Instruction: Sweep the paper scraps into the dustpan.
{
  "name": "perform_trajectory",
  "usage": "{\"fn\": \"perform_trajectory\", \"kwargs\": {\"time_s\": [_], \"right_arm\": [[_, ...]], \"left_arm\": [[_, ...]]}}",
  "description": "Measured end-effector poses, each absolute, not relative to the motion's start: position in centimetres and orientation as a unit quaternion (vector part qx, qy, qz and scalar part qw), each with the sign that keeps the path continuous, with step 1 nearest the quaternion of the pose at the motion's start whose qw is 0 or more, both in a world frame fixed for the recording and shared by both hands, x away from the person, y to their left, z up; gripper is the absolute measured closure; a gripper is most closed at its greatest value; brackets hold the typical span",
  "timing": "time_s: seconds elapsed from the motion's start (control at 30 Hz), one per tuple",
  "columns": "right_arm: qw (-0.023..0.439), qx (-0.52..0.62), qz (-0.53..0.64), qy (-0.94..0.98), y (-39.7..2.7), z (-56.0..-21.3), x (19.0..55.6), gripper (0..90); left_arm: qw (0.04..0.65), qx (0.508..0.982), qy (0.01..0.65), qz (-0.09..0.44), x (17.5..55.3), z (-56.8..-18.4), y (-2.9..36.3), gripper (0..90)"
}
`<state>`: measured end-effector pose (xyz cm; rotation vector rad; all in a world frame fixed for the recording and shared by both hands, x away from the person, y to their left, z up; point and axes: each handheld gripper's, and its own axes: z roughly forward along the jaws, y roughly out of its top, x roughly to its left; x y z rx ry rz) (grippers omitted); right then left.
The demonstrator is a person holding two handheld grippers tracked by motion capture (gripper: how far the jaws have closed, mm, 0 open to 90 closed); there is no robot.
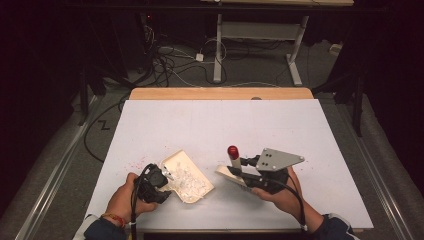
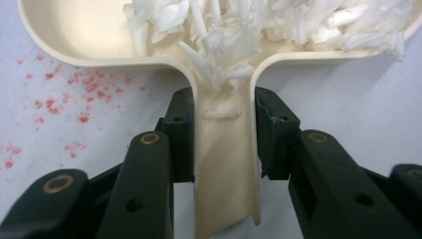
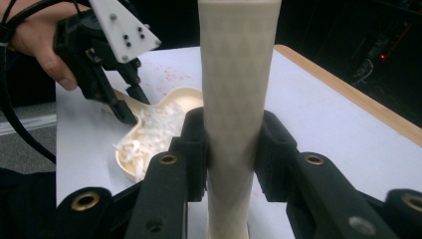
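Note:
A cream dustpan [image 1: 186, 169] lies on the white table near its front left, loaded with white shreds [image 1: 190, 184]. My left gripper [image 1: 163, 177] is shut on the pan's narrow handle [image 2: 224, 159], one jaw on each side. Its fingertips [image 2: 181, 107] sit just behind the pan's rim [image 2: 74, 56], and the shreds [image 2: 249, 25] spill toward the handle. My right gripper [image 1: 241, 171] is shut on a cream textured tool handle [image 3: 234, 74] held crosswise; a red tip [image 1: 233, 151] shows above it. The right gripper view also shows the dustpan [image 3: 185, 97] and the left gripper [image 3: 130, 99].
Red specks [image 2: 74, 94] dot the white table sheet [image 1: 220, 125] left of the pan. A wooden strip [image 1: 220, 93] edges the far side. Cables [image 1: 170, 60] and a white desk frame [image 1: 218, 50] stand on the floor beyond.

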<state>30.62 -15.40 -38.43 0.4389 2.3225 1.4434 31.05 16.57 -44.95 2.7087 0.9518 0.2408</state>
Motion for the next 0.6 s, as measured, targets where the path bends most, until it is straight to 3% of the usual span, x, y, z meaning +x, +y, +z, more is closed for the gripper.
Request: {"fn": "perform_trajectory", "kwargs": {"time_s": [0.33,0.6], "right_arm": [[0.189,0.138,0.549,0.802,-12.7,-38.0,30.7,70.9],[0.209,0.149,0.578,0.775,-16.9,-35.5,30.5,70.8]], "left_arm": [[0.133,0.933,0.325,0.084,31.1,-45.1,15.8,62.7],[0.131,0.934,0.320,0.084,31.1,-45.1,15.8,62.6]]}}
